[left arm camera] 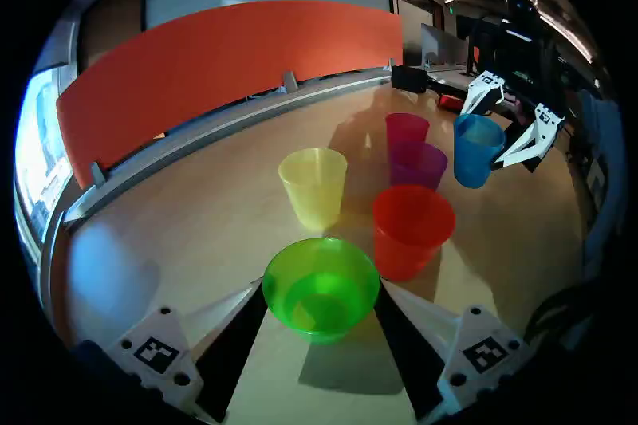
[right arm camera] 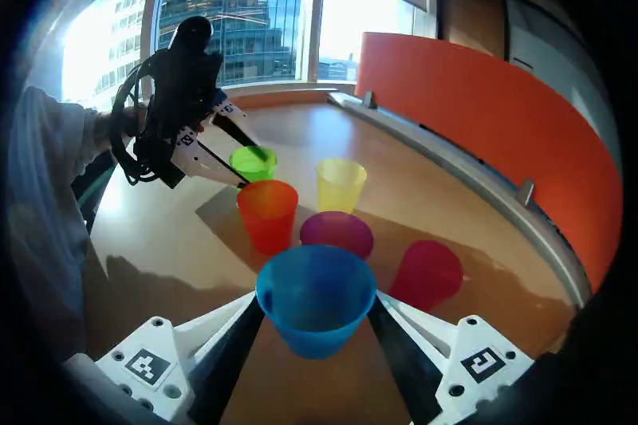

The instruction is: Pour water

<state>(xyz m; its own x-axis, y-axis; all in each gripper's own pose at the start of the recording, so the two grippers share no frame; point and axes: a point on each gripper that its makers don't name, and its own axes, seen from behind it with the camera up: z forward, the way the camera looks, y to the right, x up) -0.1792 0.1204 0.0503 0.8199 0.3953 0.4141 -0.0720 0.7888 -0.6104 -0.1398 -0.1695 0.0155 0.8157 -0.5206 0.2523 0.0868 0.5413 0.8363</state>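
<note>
My left gripper [left arm camera: 321,291] is shut on a green cup [left arm camera: 321,265], held upright just above the wooden table [left arm camera: 199,218]. Beyond it stand a yellow cup [left arm camera: 313,186], a red cup [left arm camera: 411,230], a purple cup [left arm camera: 418,163] and a pink cup [left arm camera: 407,128]. My right gripper [right arm camera: 316,303] is shut on a blue cup [right arm camera: 316,285], also upright. From the left gripper view, the blue cup [left arm camera: 475,155] hangs at the far right in the right gripper [left arm camera: 483,136]. The right gripper view has the green cup [right arm camera: 254,162] in the left gripper [right arm camera: 248,164], behind the red cup [right arm camera: 267,214].
An orange divider panel [left arm camera: 223,66] runs along the table's far side. Black equipment [left arm camera: 408,78] sits at the table's far end. A person's sleeve [right arm camera: 40,210] fills the left of the right gripper view, with windows [right arm camera: 239,10] behind. The yellow [right arm camera: 340,183], purple [right arm camera: 336,234] and pink [right arm camera: 427,273] cups cluster mid-table.
</note>
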